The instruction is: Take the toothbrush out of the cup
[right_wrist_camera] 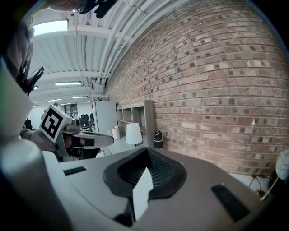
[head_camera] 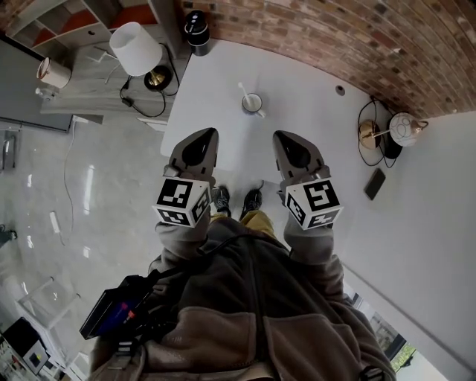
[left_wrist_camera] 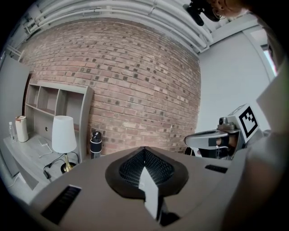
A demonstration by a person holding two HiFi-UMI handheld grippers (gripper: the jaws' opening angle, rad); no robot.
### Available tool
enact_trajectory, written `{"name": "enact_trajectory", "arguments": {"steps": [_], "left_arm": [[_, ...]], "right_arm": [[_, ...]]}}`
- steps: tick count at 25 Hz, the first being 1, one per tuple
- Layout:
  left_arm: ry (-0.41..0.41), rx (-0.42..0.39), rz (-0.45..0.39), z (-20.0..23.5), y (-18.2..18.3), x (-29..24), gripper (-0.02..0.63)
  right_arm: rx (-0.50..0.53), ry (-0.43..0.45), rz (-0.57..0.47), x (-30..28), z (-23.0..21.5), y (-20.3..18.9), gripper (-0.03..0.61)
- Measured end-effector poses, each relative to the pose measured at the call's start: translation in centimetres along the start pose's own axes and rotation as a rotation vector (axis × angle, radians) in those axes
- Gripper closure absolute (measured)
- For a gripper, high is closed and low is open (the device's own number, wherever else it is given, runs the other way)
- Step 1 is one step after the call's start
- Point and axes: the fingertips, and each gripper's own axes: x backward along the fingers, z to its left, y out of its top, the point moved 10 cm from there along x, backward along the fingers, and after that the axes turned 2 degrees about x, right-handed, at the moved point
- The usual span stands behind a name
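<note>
Head view: a white cup [head_camera: 252,103] stands on the white table [head_camera: 312,123] in the upper middle of the frame, with its handle toward the lower right. The toothbrush [head_camera: 243,91] stands in the cup and leans out over the rim toward the upper left.

The left gripper [head_camera: 201,143] is at centre left of the frame, below the cup and well apart from it. The left gripper view shows its two jaws pressed together along one seam with nothing between them, pointing at the brick wall [head_camera: 312,30].

The right gripper [head_camera: 291,146] is at centre right, level with the left gripper and likewise well apart from the cup. The right gripper view shows its jaws closed against each other and empty, also facing brick. The two tools are held side by side, not touching. Each shows at the edge of the other's view, marker cube included.

Other items:
- A table lamp [head_camera: 136,48] with a white shade stands on a grey shelf unit at upper left.
- A black cylindrical flask [head_camera: 196,22] is at the top edge, near the table's upper left corner.
- A second lamp [head_camera: 405,128], with a round pale shade and a brass base, is at right.
- A dark phone [head_camera: 375,183] lies just below the second lamp.

The person's brown fleece jacket [head_camera: 245,305] fills the lower frame.
</note>
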Motion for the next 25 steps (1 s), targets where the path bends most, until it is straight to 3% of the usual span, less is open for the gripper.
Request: {"name": "enact_trajectory", "arguments": {"steps": [11, 18, 25], "left_arm": [[0.104, -0.045, -0.088, -1.5, 3.5, -3.0, 0.609], [0.122, -0.008, -0.041, 0.0, 2.3, -5.2, 0.609], [0.131, 0.04, 0.055, 1.3, -1.2, -7.2, 0.609]], "right_arm": [[0.033, 0.075, -0.107, -2.0, -3.3, 3.2, 0.577], [-0.003, 0.088, -0.061, -4.4, -5.0, 2.1, 0.577], [-0.034, 0.102, 0.04, -7.1, -6.2, -1.2, 0.577]]}}
